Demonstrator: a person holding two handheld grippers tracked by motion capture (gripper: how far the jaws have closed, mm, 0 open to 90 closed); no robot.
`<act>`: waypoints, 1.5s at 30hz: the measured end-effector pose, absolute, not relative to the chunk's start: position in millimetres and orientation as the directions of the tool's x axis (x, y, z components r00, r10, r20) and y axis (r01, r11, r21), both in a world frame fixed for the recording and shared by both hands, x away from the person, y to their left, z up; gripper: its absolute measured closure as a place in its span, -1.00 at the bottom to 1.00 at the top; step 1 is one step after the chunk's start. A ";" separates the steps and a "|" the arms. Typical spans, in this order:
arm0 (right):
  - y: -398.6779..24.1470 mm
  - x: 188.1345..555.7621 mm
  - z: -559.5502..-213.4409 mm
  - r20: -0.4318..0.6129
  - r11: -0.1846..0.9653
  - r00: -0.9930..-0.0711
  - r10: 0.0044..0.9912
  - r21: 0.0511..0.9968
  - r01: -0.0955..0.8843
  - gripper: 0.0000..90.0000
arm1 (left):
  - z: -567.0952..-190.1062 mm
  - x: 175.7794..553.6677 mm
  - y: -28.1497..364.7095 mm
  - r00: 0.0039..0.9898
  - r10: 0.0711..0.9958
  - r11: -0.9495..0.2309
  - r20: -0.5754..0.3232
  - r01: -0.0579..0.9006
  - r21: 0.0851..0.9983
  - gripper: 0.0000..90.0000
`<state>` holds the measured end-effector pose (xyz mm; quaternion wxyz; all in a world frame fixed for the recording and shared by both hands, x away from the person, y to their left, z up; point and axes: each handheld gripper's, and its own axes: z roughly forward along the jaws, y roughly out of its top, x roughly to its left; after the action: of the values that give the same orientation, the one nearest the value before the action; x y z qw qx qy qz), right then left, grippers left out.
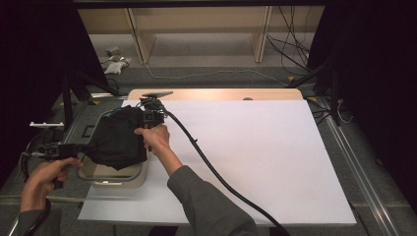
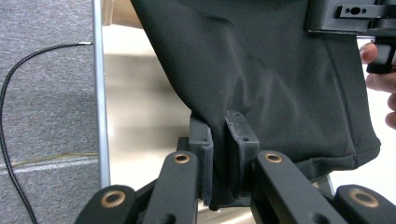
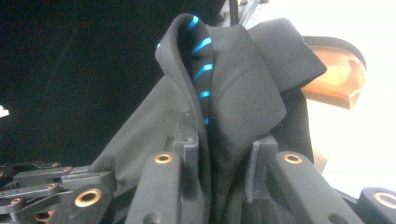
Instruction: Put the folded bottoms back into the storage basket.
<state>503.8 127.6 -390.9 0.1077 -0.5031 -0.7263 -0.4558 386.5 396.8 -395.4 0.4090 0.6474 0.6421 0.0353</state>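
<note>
Fingers [image 2: 201, 149] of the left gripper [image 2: 223, 140] are clamped narrow on a gathered fold of the black woven fabric garment [image 2: 261, 79], which rises from between the two pads and spreads up and to the right across the left gripper view. In the high view this gripper [image 1: 81, 149] sits at the left edge of the table, held level in the person's left hand [image 1: 42, 179], with the cloth stretched from its tips toward the right. The garment [image 1: 120, 137] hangs spread above a shallow beige plastic tub with a grey metal rim [image 1: 115, 178] that stands at the left edge of the white sheet-covered table [image 1: 255, 157]. Farther right, the right gripper [image 1: 152, 117] grips the garment's upper far corner, its body in the person's right hand [image 1: 155, 137]. In the right gripper view its fingers [image 3: 189, 154] pinch a folded, collar-like edge [image 3: 243, 74] with bright blue stitches [image 3: 201, 45] along the inner seam; the cloth stands upright between the pads.
</note>
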 end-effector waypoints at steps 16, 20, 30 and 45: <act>129.9 511.6 -392.5 0.588 0.148 -0.497 0.638 0.540 0.829 -0.80 | -391.9 387.7 396.6 0.120 0.896 0.182 -0.428 0.780 0.599 -0.08; 123.9 512.6 -386.7 0.584 0.147 -0.506 0.634 0.551 0.821 -0.79 | -390.7 388.2 394.2 0.127 0.894 0.179 -0.429 0.777 0.603 -0.12; 114.4 513.3 -381.2 0.567 0.154 -0.530 0.631 0.577 0.802 -0.78 | -389.0 391.0 386.6 0.146 0.891 0.163 -0.430 0.780 0.604 -0.30; 87.8 517.4 -375.3 0.577 0.125 -0.527 0.624 0.592 0.796 -0.75 | -387.5 397.6 371.2 0.176 0.889 0.139 -0.423 0.776 0.615 -0.47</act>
<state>517.4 87.8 -375.3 0.0937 -0.4771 -0.7441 -0.4581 397.6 371.2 -387.5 0.4032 0.6522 0.6380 0.0701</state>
